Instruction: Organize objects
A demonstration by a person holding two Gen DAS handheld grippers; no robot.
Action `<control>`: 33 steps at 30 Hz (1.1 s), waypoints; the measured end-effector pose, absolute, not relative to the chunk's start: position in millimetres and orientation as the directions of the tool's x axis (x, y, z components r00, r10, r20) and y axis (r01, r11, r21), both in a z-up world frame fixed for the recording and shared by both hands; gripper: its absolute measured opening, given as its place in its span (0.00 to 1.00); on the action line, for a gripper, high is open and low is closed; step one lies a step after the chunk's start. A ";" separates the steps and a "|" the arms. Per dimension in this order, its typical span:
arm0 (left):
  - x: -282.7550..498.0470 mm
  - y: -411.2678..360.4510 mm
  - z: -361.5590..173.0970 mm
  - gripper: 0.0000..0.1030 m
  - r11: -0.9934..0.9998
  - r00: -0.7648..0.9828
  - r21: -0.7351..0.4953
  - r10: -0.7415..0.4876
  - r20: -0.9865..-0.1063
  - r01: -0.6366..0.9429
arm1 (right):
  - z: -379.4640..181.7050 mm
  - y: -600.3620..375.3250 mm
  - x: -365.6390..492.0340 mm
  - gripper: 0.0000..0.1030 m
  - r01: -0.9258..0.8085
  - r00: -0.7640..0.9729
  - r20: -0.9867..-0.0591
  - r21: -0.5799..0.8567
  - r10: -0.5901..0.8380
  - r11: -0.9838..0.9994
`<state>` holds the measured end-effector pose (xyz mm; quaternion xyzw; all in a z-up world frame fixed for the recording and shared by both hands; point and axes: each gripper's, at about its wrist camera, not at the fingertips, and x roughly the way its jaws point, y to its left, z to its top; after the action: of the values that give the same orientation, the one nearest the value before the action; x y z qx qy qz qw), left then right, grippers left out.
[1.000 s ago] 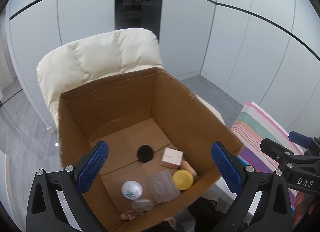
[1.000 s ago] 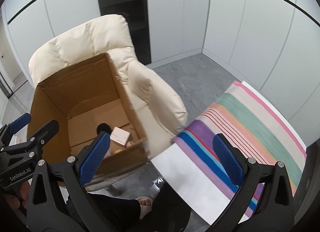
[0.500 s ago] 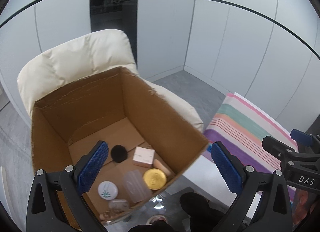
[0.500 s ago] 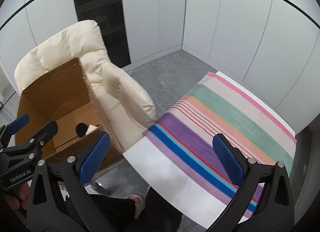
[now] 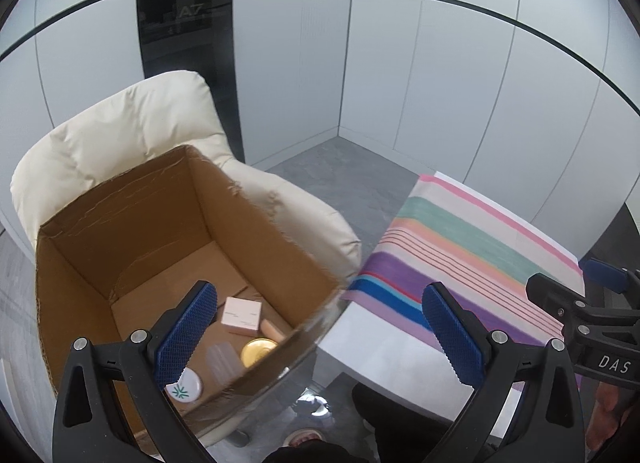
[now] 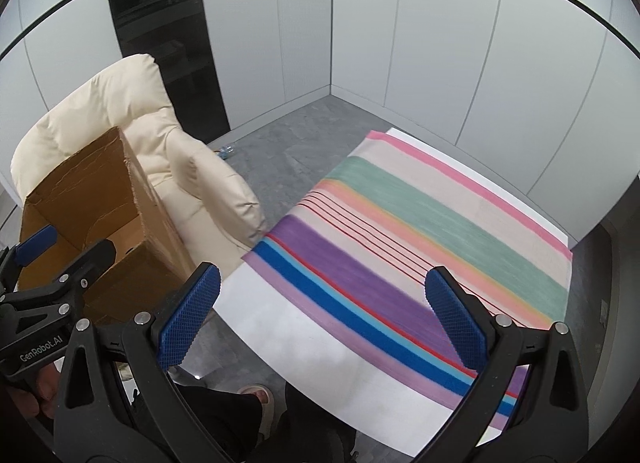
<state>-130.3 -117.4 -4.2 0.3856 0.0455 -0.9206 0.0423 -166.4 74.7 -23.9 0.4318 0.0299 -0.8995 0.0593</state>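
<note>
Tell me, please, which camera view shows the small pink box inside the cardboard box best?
The left wrist view: it looks down into the cardboard box, where the pink box lies on the floor beside a gold lid. In the right wrist view, the cardboard box's wall hides the pink box.

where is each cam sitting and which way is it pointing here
Left wrist: on the left gripper, angled down into the cardboard box on the cream armchair; the right gripper shows at its right edge.
Right wrist: on the right gripper, angled down at the striped cloth; the left gripper and the person's foot show.
Both views share the box, armchair, cloth and grey floor.
</note>
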 end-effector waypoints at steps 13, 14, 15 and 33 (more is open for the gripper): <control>-104.7 -71.2 19.1 1.00 -0.999 -0.707 -0.037 0.001 -0.707 0.036 | -14.9 117.4 -124.1 1.00 0.074 -0.624 -0.781 -0.021 -0.030 -0.997; -102.0 -68.7 19.6 1.00 -0.999 -0.704 -0.030 0.000 -0.711 0.030 | -13.8 121.9 -119.1 1.00 0.068 -0.623 -0.782 -0.023 -0.025 -0.997; -96.1 -65.5 21.4 1.00 -0.999 -0.701 -0.028 0.007 -0.713 0.018 | -12.1 126.7 -113.2 1.00 0.061 -0.624 -0.781 -0.023 -0.020 -0.998; 15.6 -16.8 22.6 1.00 -0.998 -0.667 0.048 -0.009 -0.745 -0.040 | 3.5 192.6 4.2 1.00 -0.062 -0.624 -0.780 0.003 0.036 -0.998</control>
<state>15.6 -16.8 22.6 0.4079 -0.0300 -0.9125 -0.0084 4.2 192.6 3.5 0.4326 -0.0148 -0.9010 -0.0272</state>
